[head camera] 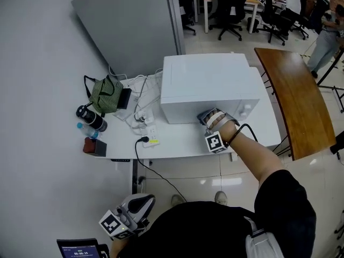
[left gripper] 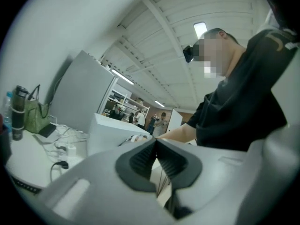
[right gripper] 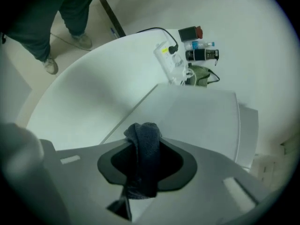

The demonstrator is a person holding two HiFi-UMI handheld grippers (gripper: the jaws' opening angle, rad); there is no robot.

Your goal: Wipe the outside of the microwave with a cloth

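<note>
On the table (head camera: 177, 138) the microwave (head camera: 207, 82) sits with its long side running across us, front face toward us. Our right gripper (head camera: 207, 118) is low on that face, its jaws clamped on a bunched dark cloth (right gripper: 145, 146) that points straight at the panel and seems to touch it. Our left gripper (head camera: 131, 214) hangs well apart, its jaws together on nothing, so we judge the sideways wipe falls to the right.

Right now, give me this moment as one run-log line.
right gripper: shut on cloth | cloth: at microwave front | left gripper: shut, empty
</note>
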